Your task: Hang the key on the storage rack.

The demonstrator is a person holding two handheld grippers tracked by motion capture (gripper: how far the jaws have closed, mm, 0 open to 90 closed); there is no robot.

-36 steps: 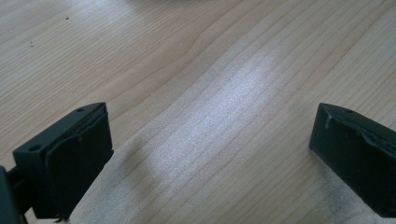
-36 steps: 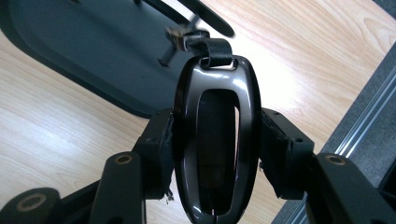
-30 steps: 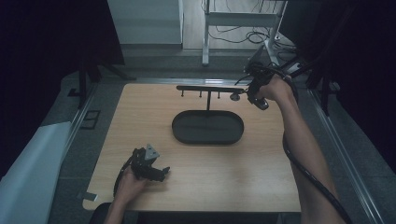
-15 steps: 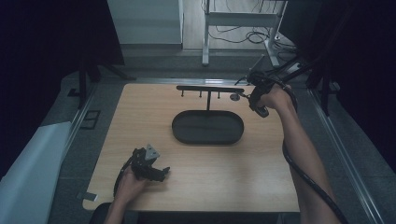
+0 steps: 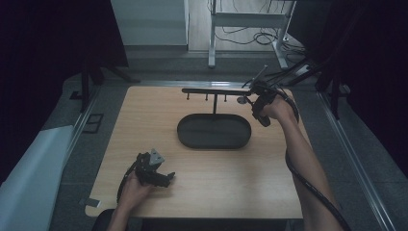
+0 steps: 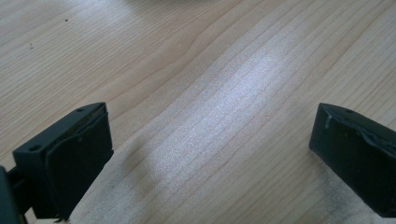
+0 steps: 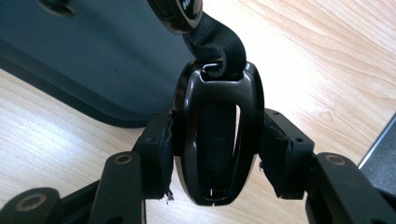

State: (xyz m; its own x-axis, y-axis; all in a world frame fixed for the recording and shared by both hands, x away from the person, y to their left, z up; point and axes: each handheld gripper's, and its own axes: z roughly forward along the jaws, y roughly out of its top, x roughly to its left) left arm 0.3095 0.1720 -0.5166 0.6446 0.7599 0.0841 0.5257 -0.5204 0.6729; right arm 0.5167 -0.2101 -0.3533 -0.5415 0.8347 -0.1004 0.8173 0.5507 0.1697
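A glossy black key fob (image 7: 217, 140) with a black strap (image 7: 219, 44) sits upright between the pads of my right gripper (image 7: 219, 154), which is shut on its sides. In the high view my right gripper (image 5: 250, 99) hangs at the right end of the black hook rail (image 5: 211, 91), with the key fob (image 5: 242, 100) at its tip. The dark oval tray (image 5: 214, 131) lies just below and to its left. My left gripper (image 5: 166, 179) rests on the wooden table (image 5: 231, 183) near the front left, and its jaws (image 6: 210, 158) stand open over bare wood.
The rail stands on a thin post rising from the tray and carries short hooks (image 5: 207, 97). A cable (image 5: 308, 183) trails along the right forearm. Metal rails (image 5: 356, 163) run beside the table, and a white sheet (image 5: 29, 187) lies off its left edge.
My right gripper has come down with the key fob, from above the rail's right end to level with it. The left gripper has stayed put.
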